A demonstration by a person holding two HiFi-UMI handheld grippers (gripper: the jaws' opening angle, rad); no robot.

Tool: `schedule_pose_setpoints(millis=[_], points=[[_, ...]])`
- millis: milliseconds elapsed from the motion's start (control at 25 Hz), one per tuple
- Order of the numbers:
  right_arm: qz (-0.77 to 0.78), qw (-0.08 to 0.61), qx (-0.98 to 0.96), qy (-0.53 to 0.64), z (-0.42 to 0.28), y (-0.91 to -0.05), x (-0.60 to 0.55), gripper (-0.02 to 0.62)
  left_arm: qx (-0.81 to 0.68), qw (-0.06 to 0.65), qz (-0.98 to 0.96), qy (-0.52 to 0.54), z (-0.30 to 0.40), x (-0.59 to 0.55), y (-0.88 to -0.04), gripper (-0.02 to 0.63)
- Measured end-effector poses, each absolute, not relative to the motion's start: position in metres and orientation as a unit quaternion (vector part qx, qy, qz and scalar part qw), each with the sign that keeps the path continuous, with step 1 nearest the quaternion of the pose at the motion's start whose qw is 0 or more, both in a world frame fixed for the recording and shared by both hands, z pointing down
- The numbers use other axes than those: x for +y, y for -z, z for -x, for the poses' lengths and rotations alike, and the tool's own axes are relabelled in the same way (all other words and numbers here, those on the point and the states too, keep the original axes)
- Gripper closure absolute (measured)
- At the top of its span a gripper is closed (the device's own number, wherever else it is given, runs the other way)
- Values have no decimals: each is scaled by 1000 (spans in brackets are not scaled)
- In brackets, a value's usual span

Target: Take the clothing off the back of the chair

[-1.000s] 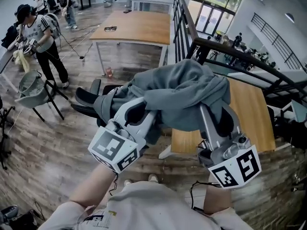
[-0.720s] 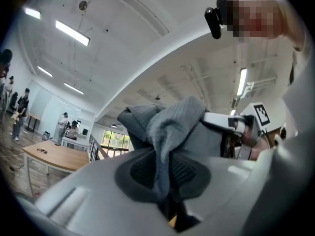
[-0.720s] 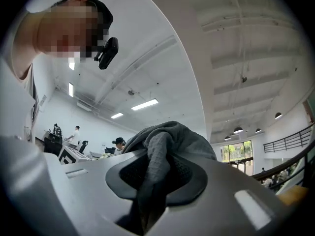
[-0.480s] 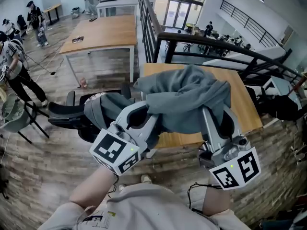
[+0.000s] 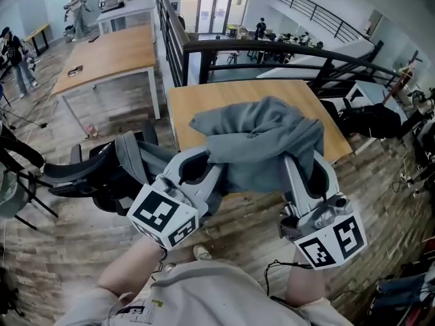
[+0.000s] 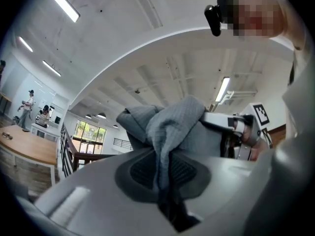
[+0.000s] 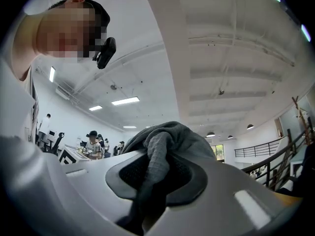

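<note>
Head view shows the grey clothing up in the air, off the chair. My left gripper and right gripper both squeeze it tight. Taking it off looks done; putting it down is left.

Clothing grey, fine weave. Left gripper, right gripper pale grey, black-white square markers. Table tan wood. Chair black.

Wood-plank floor. Black railing between near wooden table and far-left wooden table. Windows far; ceiling strip lights lit.
</note>
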State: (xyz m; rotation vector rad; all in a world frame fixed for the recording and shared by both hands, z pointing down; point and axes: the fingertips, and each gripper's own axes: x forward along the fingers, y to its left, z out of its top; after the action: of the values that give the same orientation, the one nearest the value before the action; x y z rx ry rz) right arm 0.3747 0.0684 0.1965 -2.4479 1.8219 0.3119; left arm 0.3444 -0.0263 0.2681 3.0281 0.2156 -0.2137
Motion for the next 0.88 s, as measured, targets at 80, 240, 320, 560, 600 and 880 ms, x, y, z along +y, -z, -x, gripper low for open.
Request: schedule_pose_setpoints(millis=[80, 240, 320, 560, 600, 880], points=[[807, 33, 581, -98, -379, -201, 82, 514, 87, 53, -993, 65, -351, -13, -273, 572], [822, 33, 563, -74, -384, -219, 98, 513, 104, 67, -991, 52, -360, 2, -289, 571], [827, 40, 558, -58, -387, -232, 102, 515, 99, 77, -991, 53, -362, 3, -296, 572], [835, 50, 548, -13, -391, -274, 88, 515, 99, 93, -990, 28, -355, -12, -331, 572], [836, 51, 547, -8, -392, -279, 89, 515, 96, 93, -991, 24, -354, -11, -335, 572], [827, 35, 561, 20, -408, -313, 88, 512, 63, 69, -996, -11, -360, -9, -364, 572]])
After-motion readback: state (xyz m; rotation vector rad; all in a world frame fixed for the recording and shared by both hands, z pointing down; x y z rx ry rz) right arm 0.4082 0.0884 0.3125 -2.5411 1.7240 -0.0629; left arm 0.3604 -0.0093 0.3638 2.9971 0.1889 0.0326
